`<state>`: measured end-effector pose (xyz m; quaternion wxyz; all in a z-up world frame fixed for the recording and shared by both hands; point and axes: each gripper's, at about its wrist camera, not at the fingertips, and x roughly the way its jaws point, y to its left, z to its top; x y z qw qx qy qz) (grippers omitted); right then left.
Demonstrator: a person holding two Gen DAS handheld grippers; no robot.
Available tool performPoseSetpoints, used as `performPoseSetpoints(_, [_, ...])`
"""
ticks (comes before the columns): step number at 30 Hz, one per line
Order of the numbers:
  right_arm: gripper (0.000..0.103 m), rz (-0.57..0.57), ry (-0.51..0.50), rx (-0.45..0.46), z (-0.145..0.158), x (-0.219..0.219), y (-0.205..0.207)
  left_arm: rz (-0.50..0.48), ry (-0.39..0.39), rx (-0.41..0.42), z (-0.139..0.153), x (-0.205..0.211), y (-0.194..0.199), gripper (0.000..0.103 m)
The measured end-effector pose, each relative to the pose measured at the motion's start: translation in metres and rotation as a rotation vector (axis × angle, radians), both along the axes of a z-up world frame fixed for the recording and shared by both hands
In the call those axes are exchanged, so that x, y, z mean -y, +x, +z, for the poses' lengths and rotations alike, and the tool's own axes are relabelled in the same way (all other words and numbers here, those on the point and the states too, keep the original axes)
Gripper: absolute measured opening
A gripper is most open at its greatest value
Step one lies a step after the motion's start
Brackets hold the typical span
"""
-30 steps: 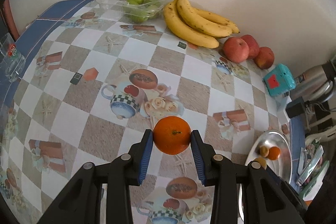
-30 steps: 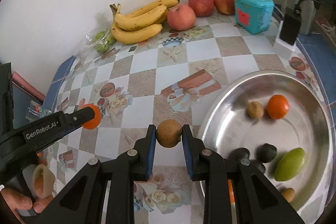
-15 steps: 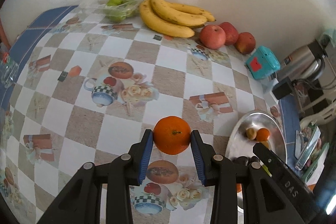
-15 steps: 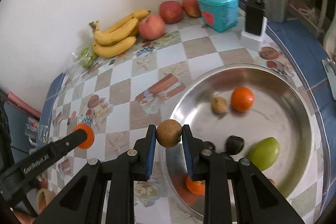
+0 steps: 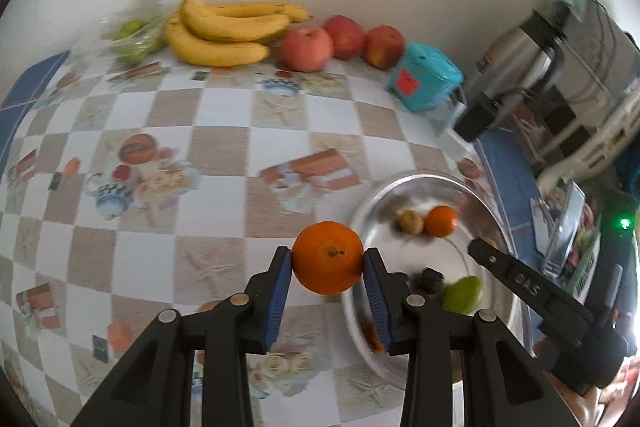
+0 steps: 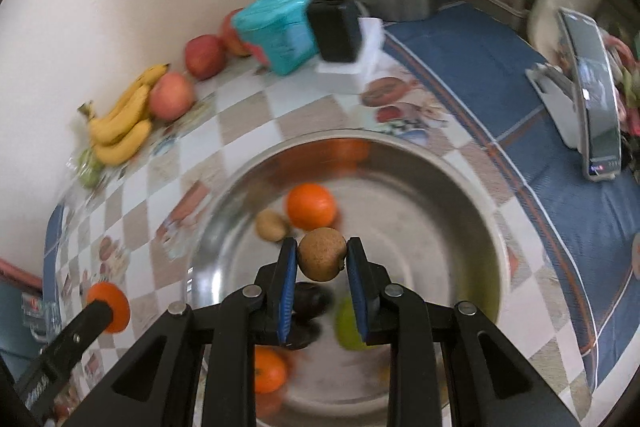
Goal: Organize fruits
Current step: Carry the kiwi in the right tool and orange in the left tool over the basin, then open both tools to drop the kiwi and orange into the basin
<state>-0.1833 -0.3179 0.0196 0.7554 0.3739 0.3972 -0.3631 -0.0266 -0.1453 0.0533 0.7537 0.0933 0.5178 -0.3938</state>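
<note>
Left tongs [image 5: 327,261] clamp a round orange [image 5: 327,257]; right tongs [image 6: 322,257] clamp a rough brown fruit [image 6: 322,253] above the blurred steel bowl [image 6: 420,163], its dark fruits indistinct.

Both grippers matte black plastic: left gripper [image 5: 327,297], right gripper [image 6: 322,283]. Blue ribbed pads [image 5: 275,307] line the fingers; silver round screws [image 6: 249,291] at linkage pivots; white lettering on arm side.

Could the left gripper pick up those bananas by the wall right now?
Probably not as things stand. The left gripper is already shut on an orange, so its fingers are full. The bananas lie unobstructed against the wall, far across the table, so it would need to drop the orange first.
</note>
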Motion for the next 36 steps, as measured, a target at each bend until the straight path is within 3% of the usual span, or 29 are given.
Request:
performPoseSetpoints(9, [0.026,-0.015,0.012,-0.024,-0.013,0.006,-0.002,-0.077,-0.015,-0.026,-0.01,0.019,-0.014,0.039])
performPoseSetpoints(16, [0.026,-0.02,0.027,-0.044,-0.02,0.007,-0.001,-0.117,0.037,-0.022,-0.026,0.034,-0.025,0.039])
performPoseSetpoints(36, [0.028,-0.019,0.038,-0.069,-0.024,0.009,0.001,-0.129,0.095,-0.023,-0.045,0.048,-0.031,0.04])
